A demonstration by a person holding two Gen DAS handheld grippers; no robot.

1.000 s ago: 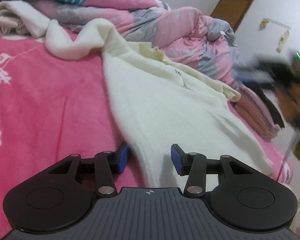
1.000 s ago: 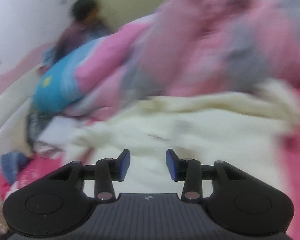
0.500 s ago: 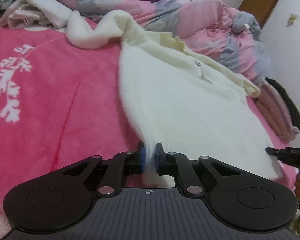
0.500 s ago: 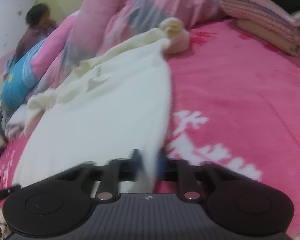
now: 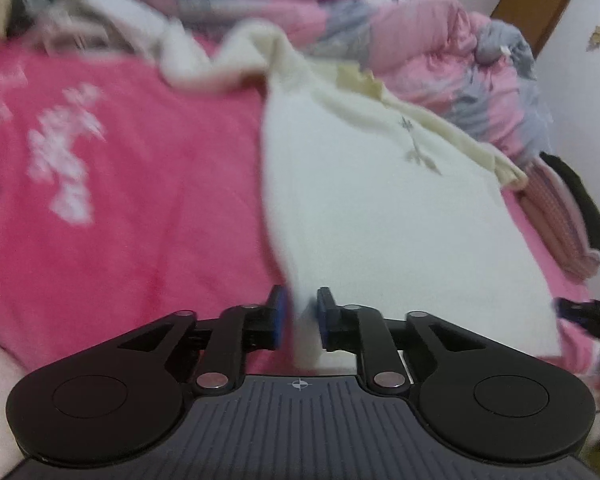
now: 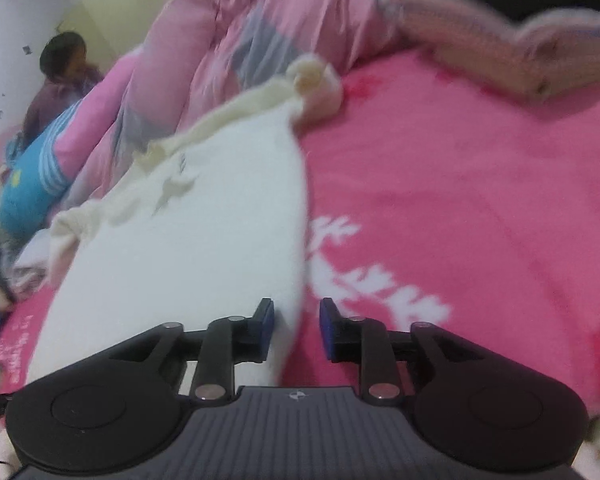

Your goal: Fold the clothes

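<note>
A cream-white sweater [image 5: 380, 208] lies spread on the pink bedspread [image 5: 140, 200], collar toward the far side and one sleeve trailing off to the left. My left gripper [image 5: 302, 316] is at the sweater's near left hem corner; its jaws are opening, with the bunched hem still between the blue pads. In the right wrist view the same sweater [image 6: 188, 248] fills the left half. My right gripper [image 6: 297, 328] is at its near right hem corner, jaws opening, and the cloth edge sits between them against the left pad.
A rumpled pink and grey duvet [image 5: 440, 40] banks the far side of the bed. Folded clothes [image 5: 560, 216] are stacked at the right edge. A person [image 6: 60, 80] sits beyond the pillows. The right gripper's tip [image 5: 588, 316] shows at the left view's right edge.
The right gripper swung across from the duvet to the hem's right corner. Both grippers shut on the hem half a second ago, and their pads now stand apart. The left view lifted slightly.
</note>
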